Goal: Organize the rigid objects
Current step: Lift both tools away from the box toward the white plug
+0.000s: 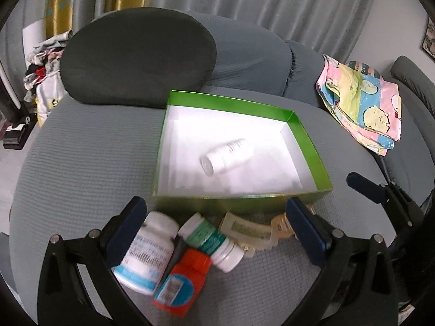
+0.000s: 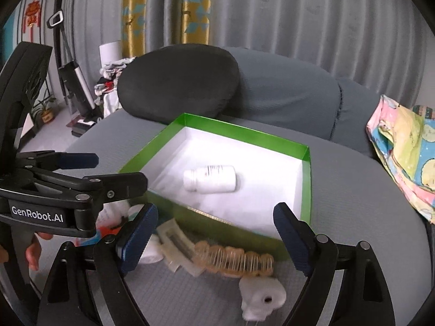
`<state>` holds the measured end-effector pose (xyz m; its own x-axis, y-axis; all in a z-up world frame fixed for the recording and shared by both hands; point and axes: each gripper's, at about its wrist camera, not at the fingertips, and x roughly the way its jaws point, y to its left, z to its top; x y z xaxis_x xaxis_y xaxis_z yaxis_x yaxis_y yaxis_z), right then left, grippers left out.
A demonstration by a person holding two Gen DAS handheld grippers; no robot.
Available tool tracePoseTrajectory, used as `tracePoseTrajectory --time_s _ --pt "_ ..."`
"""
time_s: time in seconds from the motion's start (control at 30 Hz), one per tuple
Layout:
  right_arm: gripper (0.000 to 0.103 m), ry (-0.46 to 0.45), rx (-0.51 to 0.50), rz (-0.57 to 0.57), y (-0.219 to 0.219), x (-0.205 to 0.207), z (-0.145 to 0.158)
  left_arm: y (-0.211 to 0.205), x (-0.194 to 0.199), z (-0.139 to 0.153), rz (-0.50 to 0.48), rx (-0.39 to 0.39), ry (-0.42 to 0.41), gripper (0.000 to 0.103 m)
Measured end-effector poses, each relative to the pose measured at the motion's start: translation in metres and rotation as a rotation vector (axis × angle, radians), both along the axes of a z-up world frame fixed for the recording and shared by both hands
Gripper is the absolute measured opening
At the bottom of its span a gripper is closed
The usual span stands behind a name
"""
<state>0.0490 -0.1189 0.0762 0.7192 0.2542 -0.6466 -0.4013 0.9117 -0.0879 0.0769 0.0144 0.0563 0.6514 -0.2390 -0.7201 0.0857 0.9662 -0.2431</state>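
Observation:
A green box [image 1: 310, 146] with a white inside sits on a grey sofa seat; it also shows in the right wrist view [image 2: 242, 132]. A white bottle [image 1: 227, 156] lies on its side inside it [image 2: 209, 178]. In front of the box lie a large white bottle [image 1: 145, 252], a white bottle with a green label [image 1: 210, 240], an orange bottle [image 1: 180, 282], a clear plastic case [image 1: 246, 231] [image 2: 176, 240], a ribbed amber piece [image 2: 235, 258] and a white foam piece [image 2: 261, 300]. My left gripper [image 1: 217, 231] is open over the bottles. My right gripper [image 2: 214, 233] is open over the amber piece.
A dark cushion [image 1: 136, 54] leans against the sofa back behind the box. A colourful folded cloth [image 1: 361, 103] lies on the seat to the right. Clothes [image 1: 43, 62] are piled at the far left. The left gripper's body [image 2: 54, 190] fills the left of the right wrist view.

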Motion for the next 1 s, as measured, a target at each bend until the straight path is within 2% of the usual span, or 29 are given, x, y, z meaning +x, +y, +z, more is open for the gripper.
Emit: tracePoseTrajectory --time_s 0.37,0.6,0.83,1.0 --pt "0.088 0.047 0.041 -0.003 -0.014 -0.039 -0.001 0.03 -0.049 -0.001 0.078 0.011 0.003 0.102" --pt "0.088 0.106 0.078 0.038 -0.014 -0.054 -0.014 0.059 -0.073 -0.022 0.143 -0.02 0.055 0.102" --pt "0.088 0.224 0.143 0.191 0.008 -0.067 -0.044 0.071 -0.091 -0.046 0.169 -0.075 0.111 0.102" --pt "0.088 0.272 0.152 0.247 0.029 -0.069 -0.065 0.078 -0.099 -0.055 0.198 -0.105 0.134 0.102"
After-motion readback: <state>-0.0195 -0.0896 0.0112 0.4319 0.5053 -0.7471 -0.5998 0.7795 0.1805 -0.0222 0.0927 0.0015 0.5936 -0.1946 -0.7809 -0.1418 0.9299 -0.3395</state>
